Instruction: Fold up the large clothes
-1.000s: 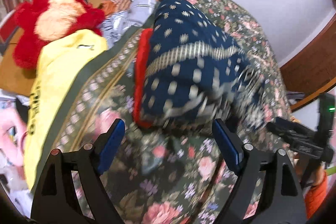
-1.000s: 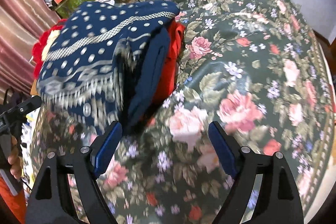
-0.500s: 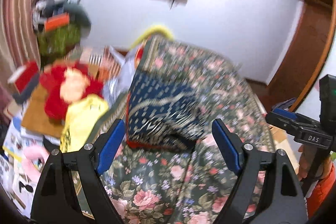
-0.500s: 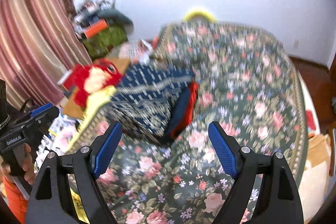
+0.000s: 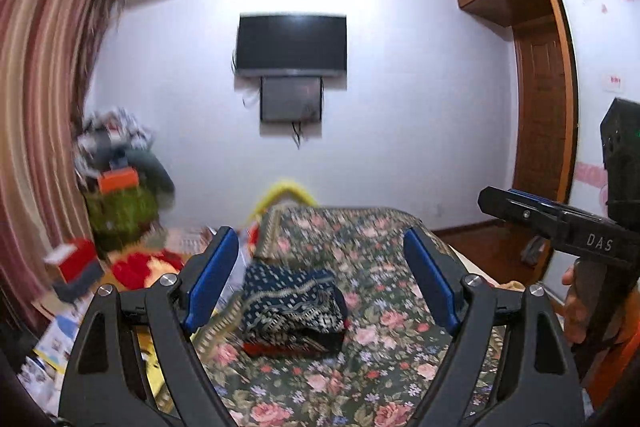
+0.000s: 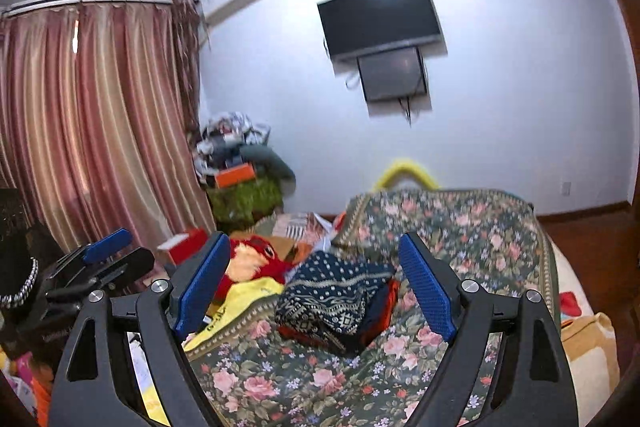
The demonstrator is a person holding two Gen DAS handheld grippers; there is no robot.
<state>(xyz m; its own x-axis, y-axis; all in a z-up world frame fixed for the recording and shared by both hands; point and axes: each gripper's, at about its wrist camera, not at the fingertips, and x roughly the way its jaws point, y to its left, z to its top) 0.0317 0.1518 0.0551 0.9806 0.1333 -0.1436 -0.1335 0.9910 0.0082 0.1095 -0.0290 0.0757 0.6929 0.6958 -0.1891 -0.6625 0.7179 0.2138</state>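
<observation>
Now both grippers, left gripper [image 5: 320,283] and right gripper [image 6: 312,287], are hovering released and empty, having pulled up and well away within the last second. Seemingly finished, the folded navy patterned garment [image 5: 294,309] is lying on the near left of the floral bedspread [image 5: 384,347], beside a red plush toy [image 6: 256,259].

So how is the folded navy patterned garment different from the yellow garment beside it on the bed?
The folded navy patterned garment is a compact bundle lying on the floral bedspread; the yellow garment lies flat at the bed's left edge. The navy one has white dots and bands; the yellow one looks plain, apart from small dark marks. Neither tool touches them.
</observation>
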